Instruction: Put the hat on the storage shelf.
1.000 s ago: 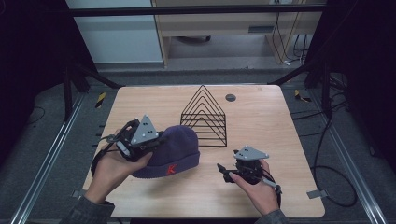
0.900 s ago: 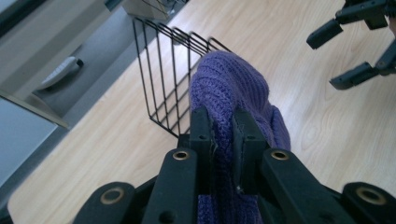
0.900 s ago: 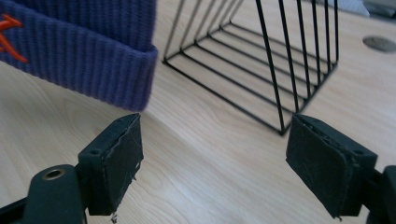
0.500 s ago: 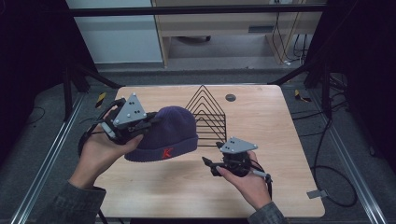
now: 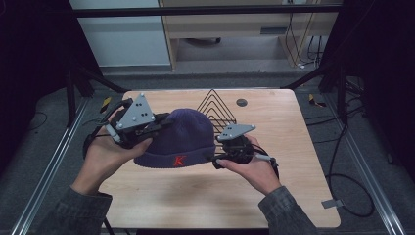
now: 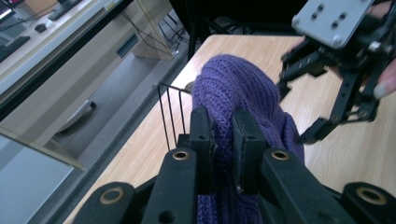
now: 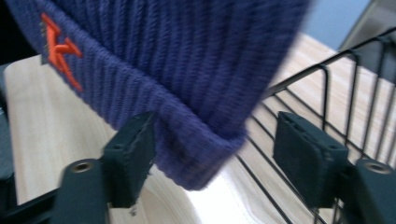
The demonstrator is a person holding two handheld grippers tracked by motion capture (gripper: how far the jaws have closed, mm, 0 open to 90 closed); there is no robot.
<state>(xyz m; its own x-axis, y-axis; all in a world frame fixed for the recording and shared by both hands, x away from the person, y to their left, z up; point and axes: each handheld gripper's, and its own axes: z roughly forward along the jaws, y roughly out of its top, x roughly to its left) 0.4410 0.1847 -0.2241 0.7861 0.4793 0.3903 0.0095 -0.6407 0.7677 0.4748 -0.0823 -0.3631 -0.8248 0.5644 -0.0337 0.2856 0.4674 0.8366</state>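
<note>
The purple knit hat [image 5: 182,137] hangs above the tabletop [image 5: 293,137], just in front of the black wire rack [image 5: 215,105]. The left hand-held gripper [image 6: 223,135] pinches its knit fabric. The right hand-held gripper [image 7: 212,158] has just been closing; its jaws stand apart around the hat's cuff.

Between right jaws: beanie [image 7: 196,93] cuff, gap beside right pad.
Just behind right jaws: wire rack [image 5: 215,105] blocks.
Below jaws: bare table [image 5: 195,196].
</note>
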